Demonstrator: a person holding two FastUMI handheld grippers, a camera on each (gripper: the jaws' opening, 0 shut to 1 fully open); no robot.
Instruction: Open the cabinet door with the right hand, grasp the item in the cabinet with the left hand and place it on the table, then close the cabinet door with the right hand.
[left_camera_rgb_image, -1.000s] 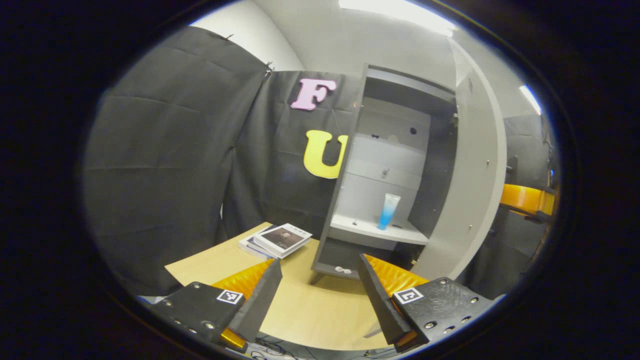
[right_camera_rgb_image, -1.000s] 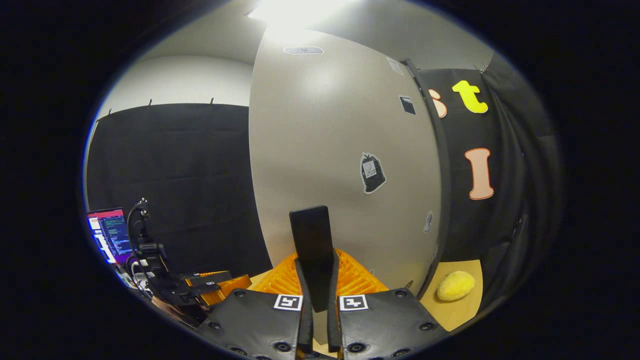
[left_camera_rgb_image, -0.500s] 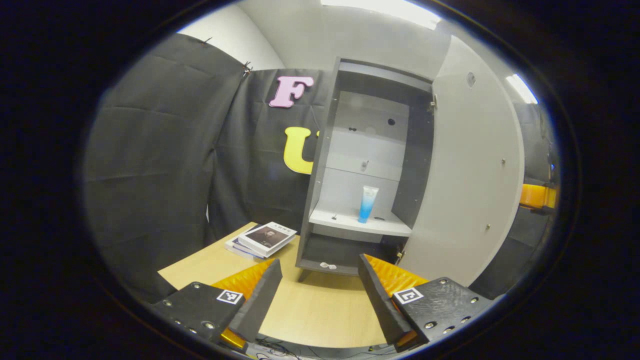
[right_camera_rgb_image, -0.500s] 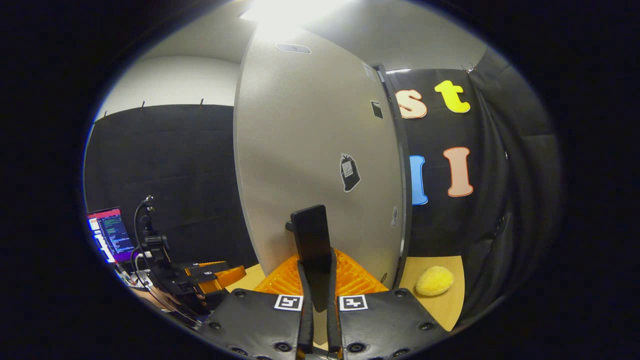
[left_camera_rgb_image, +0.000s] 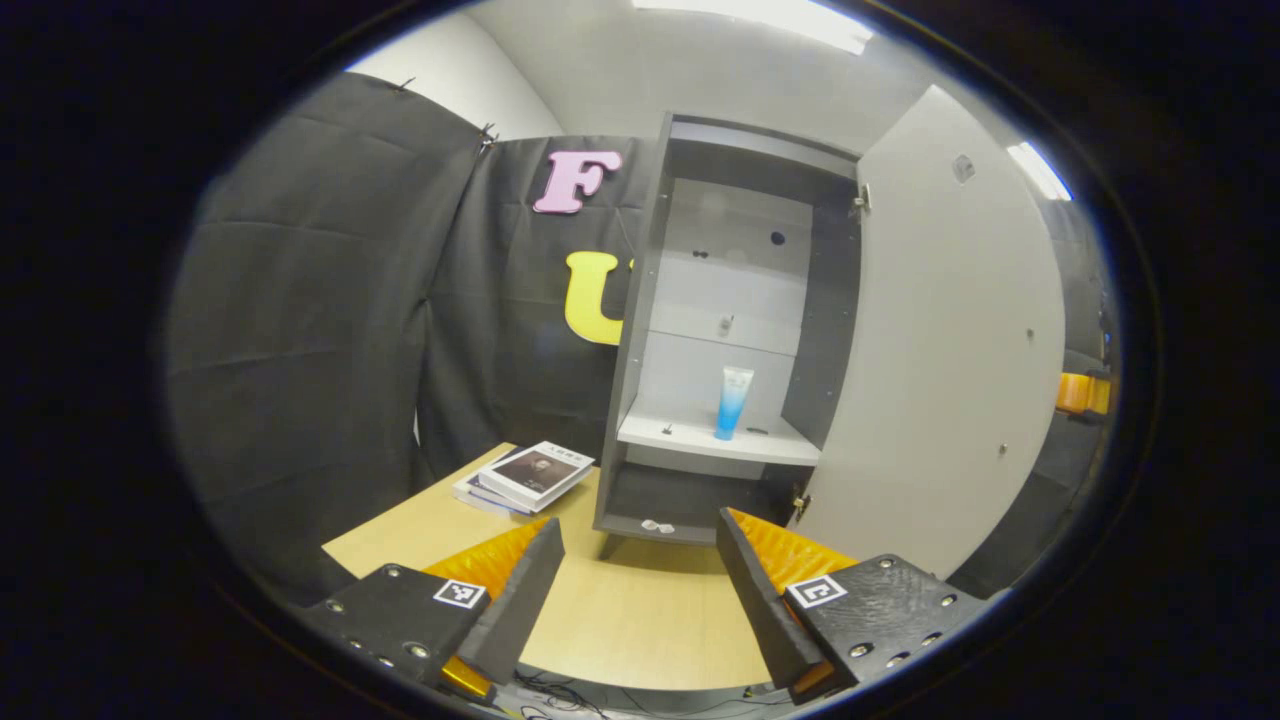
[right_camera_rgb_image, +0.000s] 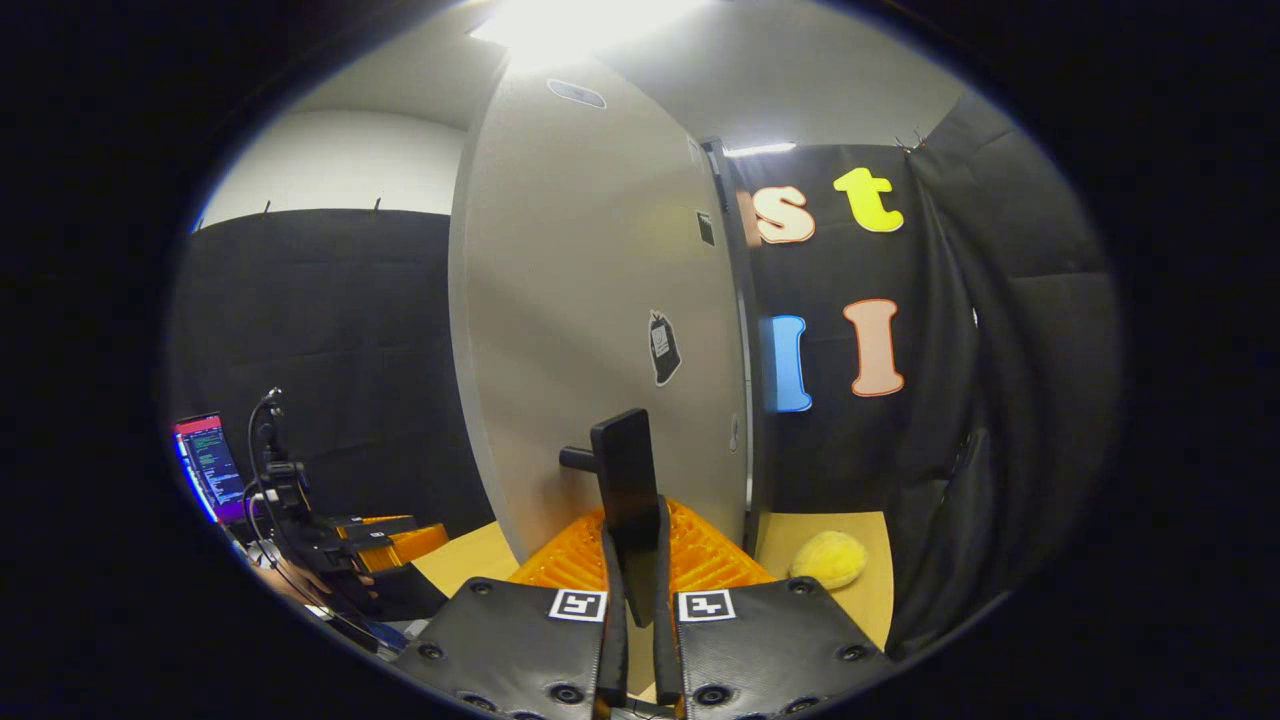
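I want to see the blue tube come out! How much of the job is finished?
Done: the cabinet door is swung wide open. Happening now: the right gripper is clamped on the door handle. The left gripper is open over the table, pointed at the blue tube, which stands on its shelf. Left: grab the tube, set it on the table, shut the door.

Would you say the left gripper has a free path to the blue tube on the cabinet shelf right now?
Probably yes: the door stands swung aside, the left gripper is open and faces the tube, which stands alone on the shelf.
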